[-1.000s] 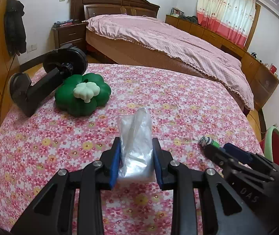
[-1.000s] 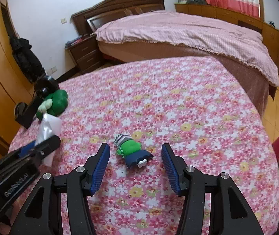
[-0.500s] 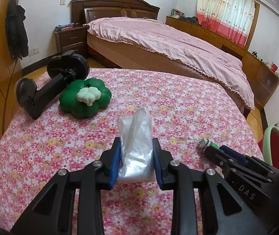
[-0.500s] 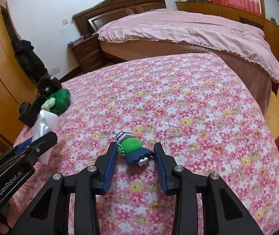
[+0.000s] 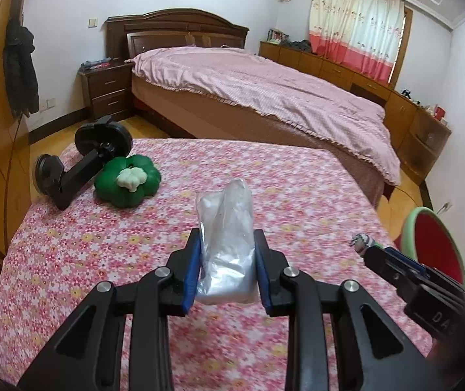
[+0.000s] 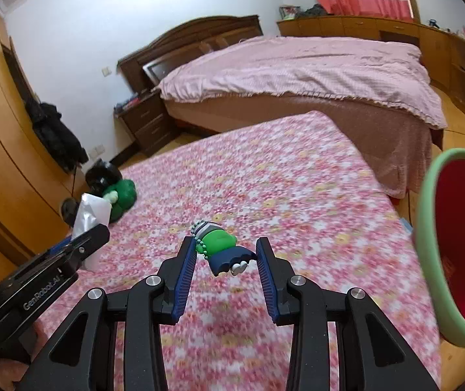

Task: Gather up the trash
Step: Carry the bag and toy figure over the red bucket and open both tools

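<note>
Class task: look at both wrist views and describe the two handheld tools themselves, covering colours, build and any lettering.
Both tools are matte black, with angular arms with cut-out openings, joined by round silver pivot bolts. Each finger ends in a ribbed blue pad. The left tool carries white lettering reading "GenRobot.AI" on its side in the right wrist view; the right tool shows white letters, partly cut off, in the left wrist view. No cables show.

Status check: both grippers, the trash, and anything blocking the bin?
Left gripper shut on plastic bag. Right gripper shut on green toy figure. Red bin at right, path looks clear.
</note>
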Demonstrator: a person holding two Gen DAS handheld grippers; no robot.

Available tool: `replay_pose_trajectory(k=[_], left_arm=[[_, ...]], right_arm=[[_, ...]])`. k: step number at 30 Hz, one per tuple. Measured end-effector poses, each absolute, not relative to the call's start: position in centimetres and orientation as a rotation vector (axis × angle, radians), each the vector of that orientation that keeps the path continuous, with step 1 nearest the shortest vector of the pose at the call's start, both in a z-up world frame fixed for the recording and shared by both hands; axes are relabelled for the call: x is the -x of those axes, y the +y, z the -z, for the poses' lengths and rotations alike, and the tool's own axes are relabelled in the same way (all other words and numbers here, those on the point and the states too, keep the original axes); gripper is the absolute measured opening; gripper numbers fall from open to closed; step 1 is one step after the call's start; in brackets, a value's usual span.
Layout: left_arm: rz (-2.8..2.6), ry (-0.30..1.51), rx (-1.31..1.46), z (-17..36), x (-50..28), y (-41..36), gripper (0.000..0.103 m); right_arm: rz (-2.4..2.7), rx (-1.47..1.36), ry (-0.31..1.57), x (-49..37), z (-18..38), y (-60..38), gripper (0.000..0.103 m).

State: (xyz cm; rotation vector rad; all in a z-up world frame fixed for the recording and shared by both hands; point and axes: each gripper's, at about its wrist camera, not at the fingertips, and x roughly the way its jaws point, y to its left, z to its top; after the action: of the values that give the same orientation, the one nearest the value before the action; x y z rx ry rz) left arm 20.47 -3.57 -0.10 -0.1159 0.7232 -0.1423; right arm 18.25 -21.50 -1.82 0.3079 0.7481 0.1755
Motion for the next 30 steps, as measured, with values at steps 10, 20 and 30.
replay_pose_trajectory(k=[10,20,30], left_arm=[[0.208,0.675,0.092,-2.5,-17.6,-6.7,0.031],[0.295,0.66,0.047,-3.7,-15.7,-10.8,0.031],[0.359,0.656,0.017,-4.2,-14.6,-14.9,0.031]], right_arm=[[-0.11,-0.349,0.659,-13.8,-1.4,-25.4,0.038],[-0.04,-0.383,0.619,-10.3,-2.4,-29.1,0.038],[0.041,-0.423,0.577,-8.0,-2.9,-33.2,0.038]])
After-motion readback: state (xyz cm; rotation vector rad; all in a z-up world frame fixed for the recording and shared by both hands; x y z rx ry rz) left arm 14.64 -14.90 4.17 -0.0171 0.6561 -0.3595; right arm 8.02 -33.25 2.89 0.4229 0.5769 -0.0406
